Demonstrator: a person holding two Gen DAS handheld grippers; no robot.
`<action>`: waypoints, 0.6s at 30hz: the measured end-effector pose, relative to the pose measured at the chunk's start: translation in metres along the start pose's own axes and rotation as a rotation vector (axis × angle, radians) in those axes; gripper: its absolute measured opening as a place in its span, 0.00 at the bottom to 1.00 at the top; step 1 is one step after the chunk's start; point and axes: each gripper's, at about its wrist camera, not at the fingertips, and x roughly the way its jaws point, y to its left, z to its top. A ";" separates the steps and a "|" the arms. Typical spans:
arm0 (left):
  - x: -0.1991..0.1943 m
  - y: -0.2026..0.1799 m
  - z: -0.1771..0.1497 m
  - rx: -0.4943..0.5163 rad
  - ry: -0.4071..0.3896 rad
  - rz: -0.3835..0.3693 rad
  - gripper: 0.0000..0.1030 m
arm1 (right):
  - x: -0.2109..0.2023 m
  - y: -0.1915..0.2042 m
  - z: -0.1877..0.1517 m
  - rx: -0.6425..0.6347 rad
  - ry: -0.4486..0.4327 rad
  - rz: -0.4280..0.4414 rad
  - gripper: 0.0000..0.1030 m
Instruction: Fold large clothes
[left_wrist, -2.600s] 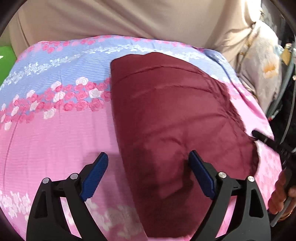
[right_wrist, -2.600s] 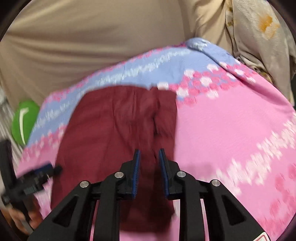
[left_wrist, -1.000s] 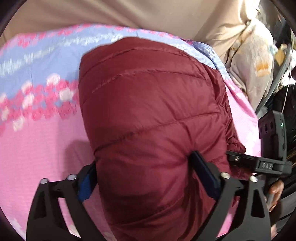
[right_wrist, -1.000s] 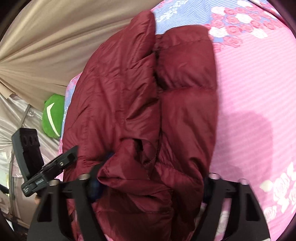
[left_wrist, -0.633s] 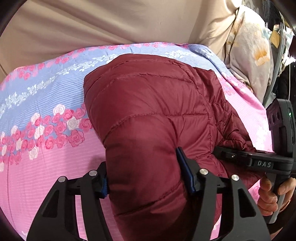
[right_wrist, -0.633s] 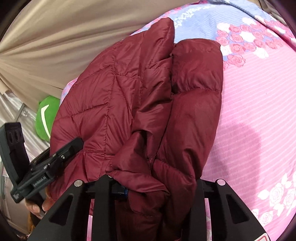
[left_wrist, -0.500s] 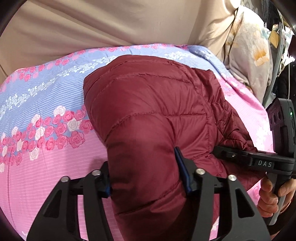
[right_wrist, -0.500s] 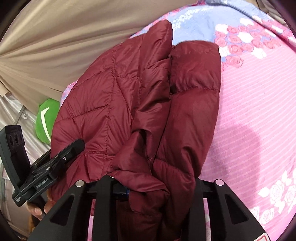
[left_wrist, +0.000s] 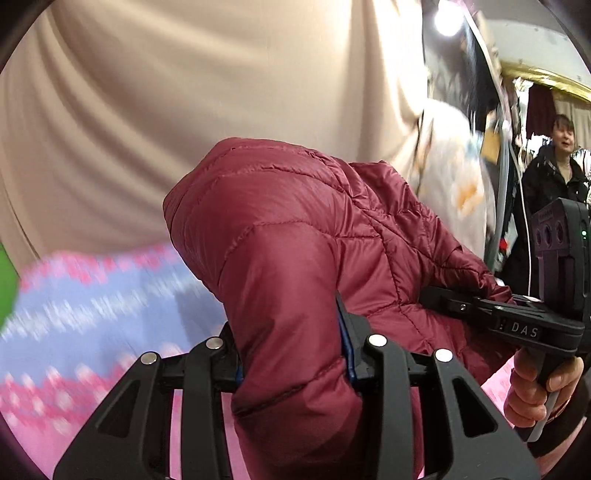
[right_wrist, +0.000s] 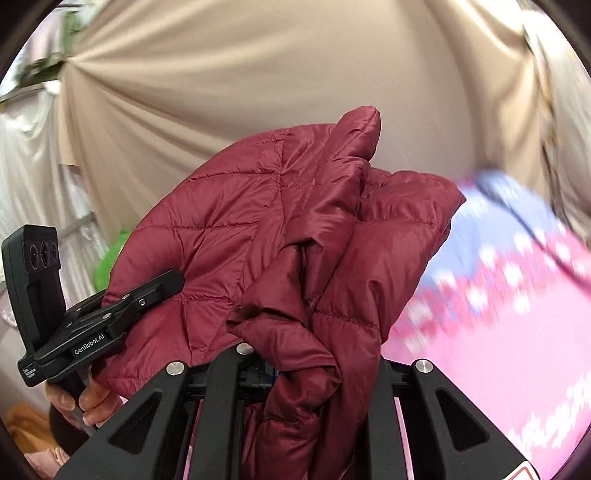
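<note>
I am seeing: maroon jacket (left_wrist: 295, 258) filling both views, left gripper (left_wrist: 291, 354) and right gripper (right_wrist: 317, 369) closing on it; bedsheet (right_wrist: 498, 314) beneath, beige curtain (left_wrist: 184, 92) behind.

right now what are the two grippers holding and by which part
Both hold the maroon puffer jacket. The left gripper is closing on a thick padded fold at its near edge; the right gripper is closing on bunched layers at the other near end.
</note>
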 end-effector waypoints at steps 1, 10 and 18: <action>-0.009 0.008 0.006 0.010 -0.030 0.011 0.35 | 0.002 0.008 0.007 -0.013 -0.019 0.017 0.15; 0.030 0.126 -0.023 -0.082 0.009 0.187 0.56 | 0.150 0.042 0.013 -0.006 0.096 0.127 0.26; 0.081 0.199 -0.132 -0.200 0.200 0.348 0.67 | 0.252 -0.017 -0.077 0.214 0.319 0.036 0.40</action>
